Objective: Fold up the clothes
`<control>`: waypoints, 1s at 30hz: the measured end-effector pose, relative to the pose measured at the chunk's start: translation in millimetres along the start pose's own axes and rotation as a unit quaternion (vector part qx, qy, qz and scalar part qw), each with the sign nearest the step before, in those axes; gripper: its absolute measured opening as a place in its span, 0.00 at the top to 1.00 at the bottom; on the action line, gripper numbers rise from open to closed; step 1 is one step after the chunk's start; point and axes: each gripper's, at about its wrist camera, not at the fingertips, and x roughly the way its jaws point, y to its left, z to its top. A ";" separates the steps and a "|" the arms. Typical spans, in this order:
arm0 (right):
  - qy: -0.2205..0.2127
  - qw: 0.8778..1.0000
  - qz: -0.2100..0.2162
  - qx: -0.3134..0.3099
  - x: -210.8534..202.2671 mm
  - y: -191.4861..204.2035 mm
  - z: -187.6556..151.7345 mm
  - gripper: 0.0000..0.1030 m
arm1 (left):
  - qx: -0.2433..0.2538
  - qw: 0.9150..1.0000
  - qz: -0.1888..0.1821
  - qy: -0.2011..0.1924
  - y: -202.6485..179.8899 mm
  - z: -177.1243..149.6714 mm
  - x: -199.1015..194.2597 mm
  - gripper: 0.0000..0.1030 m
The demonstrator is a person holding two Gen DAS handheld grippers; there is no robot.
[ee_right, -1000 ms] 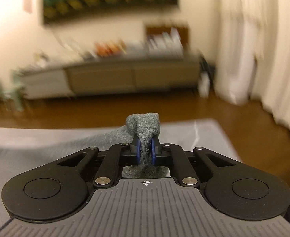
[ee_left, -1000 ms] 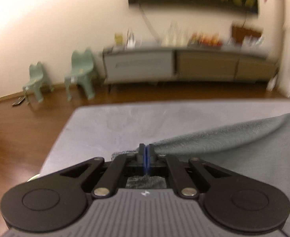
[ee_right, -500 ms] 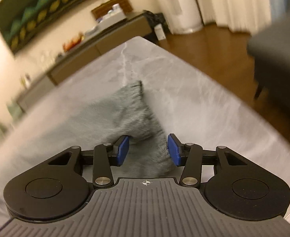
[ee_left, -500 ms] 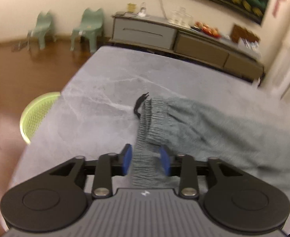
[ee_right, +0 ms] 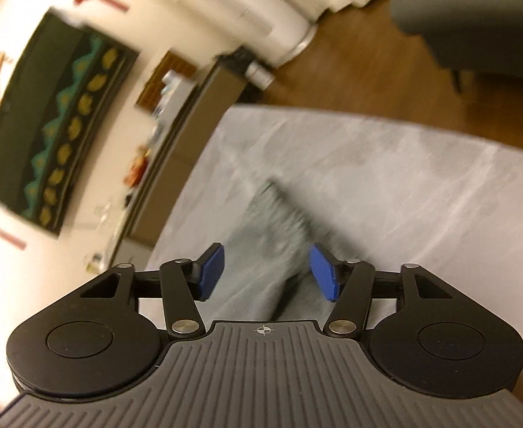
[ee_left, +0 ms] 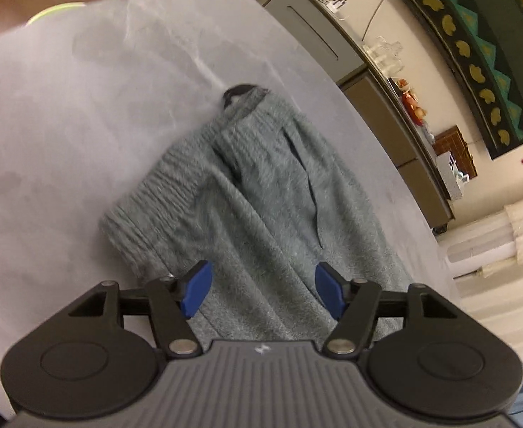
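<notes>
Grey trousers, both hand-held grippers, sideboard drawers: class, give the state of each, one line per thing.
Grey trousers: lying on the table, released, waistband rumpled.
Left hand-held gripper: open, above the trousers.
Right hand-held gripper: open, over the trouser leg end.
Sideboard drawers: closed.

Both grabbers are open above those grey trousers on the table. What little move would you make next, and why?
Probably lower the left hand-held gripper onto the ribbed waistband of the grey fleece trousers and pinch it. Both it and the right hand-held gripper are open and empty, and the trousers lie flat, full length, on the grey marbled table, unfolded.
</notes>
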 end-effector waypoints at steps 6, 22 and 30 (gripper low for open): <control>0.084 0.996 -0.034 -0.011 51.0 -9.0 -17.6 0.35 | -0.006 1.000 0.011 -0.024 7.1 5.3 16.3 0.38; 0.052 0.994 -0.080 -0.054 95.9 27.0 -21.3 0.67 | -0.056 0.997 -0.001 -0.052 -0.2 30.4 21.2 0.25; 0.043 0.996 -0.063 -0.048 101.8 14.7 -16.1 0.68 | -0.053 0.993 -0.015 -0.101 -4.9 30.4 -10.2 0.24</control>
